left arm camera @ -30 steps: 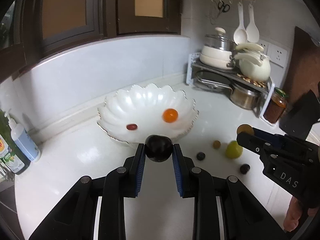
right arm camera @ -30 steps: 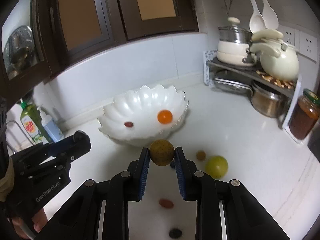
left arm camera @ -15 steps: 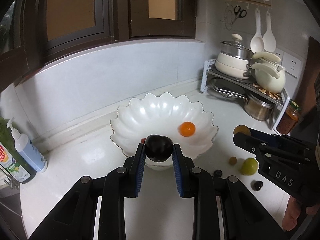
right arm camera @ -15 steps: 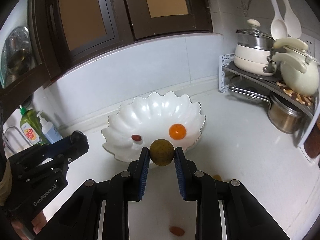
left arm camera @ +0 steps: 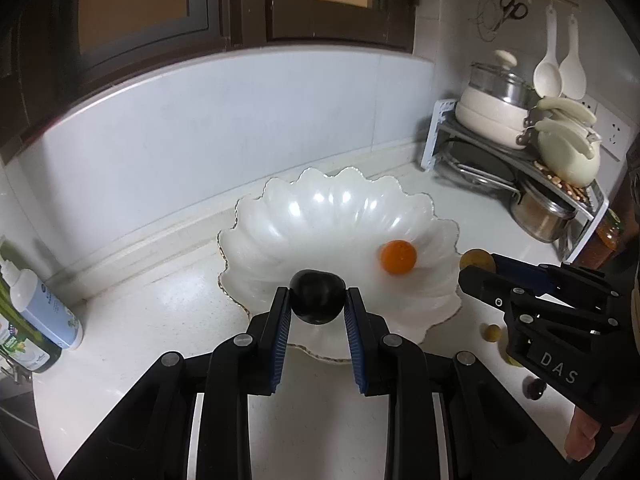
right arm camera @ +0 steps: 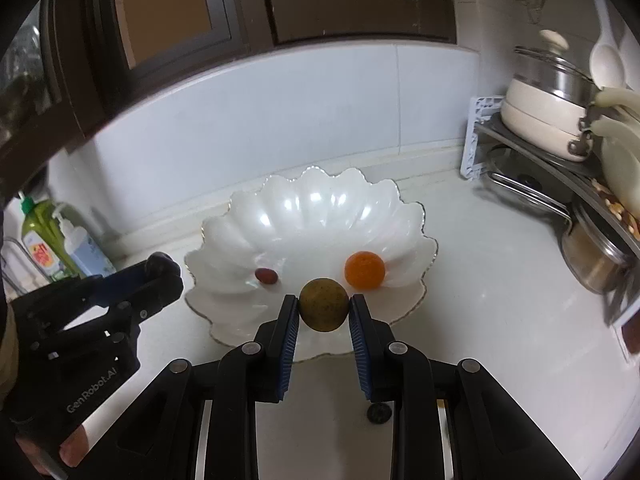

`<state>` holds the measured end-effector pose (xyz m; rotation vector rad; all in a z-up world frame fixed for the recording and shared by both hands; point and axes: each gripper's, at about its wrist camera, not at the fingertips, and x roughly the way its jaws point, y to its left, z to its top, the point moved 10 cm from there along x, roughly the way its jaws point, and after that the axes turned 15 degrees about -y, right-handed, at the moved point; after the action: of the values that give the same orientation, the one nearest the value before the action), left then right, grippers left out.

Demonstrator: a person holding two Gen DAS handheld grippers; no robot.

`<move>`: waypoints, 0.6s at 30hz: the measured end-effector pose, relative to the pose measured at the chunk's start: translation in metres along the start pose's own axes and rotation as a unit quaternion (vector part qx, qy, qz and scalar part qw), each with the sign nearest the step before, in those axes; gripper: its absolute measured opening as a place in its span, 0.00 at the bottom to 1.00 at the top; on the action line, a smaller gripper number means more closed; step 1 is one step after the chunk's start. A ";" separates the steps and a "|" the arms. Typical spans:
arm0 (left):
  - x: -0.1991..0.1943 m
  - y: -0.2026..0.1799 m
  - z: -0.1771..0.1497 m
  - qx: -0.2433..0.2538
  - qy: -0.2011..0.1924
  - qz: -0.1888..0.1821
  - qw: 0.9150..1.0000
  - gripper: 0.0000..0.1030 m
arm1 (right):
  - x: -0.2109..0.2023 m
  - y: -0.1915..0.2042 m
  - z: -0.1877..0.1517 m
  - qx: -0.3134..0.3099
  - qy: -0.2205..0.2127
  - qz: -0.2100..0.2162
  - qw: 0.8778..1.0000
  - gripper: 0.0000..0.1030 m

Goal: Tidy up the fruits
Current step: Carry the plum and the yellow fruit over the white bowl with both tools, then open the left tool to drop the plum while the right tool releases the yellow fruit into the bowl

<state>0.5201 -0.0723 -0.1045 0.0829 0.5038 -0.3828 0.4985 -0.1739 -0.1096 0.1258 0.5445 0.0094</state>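
Observation:
A white scalloped bowl stands on the counter and holds an orange fruit and a small red fruit. My left gripper is shut on a dark plum above the bowl's near rim. At the bowl's front edge my right gripper is shut on a brownish-green round fruit. Each gripper also shows in the other's view: the right gripper with its fruit at the bowl's right, the left gripper at its left.
Loose small fruits lie on the white counter near the bowl. A rack with pots and a cream kettle stands at the right. Soap bottles stand at the left, against the tiled wall.
Both grippers have moved forward toward the bowl with their fruits still held; the bowl looks larger and now sits right under the fingertips.

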 end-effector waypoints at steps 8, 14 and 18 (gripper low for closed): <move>0.032 0.004 -0.011 -0.005 0.038 0.001 0.999 0.27 | 0.031 -0.004 -0.008 -0.007 0.034 0.002 0.999 0.27; 0.050 0.006 -0.019 -0.002 0.059 0.007 0.998 0.27 | 0.047 -0.008 -0.015 -0.007 0.054 0.000 0.998 0.27; 0.056 0.006 -0.020 0.010 0.060 0.013 0.998 0.27 | 0.055 -0.011 -0.018 -0.008 0.065 -0.003 0.998 0.27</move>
<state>0.5580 -0.0824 -0.1492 0.1316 0.6163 -0.3587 0.5358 -0.1804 -0.1542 0.1094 0.6738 0.0165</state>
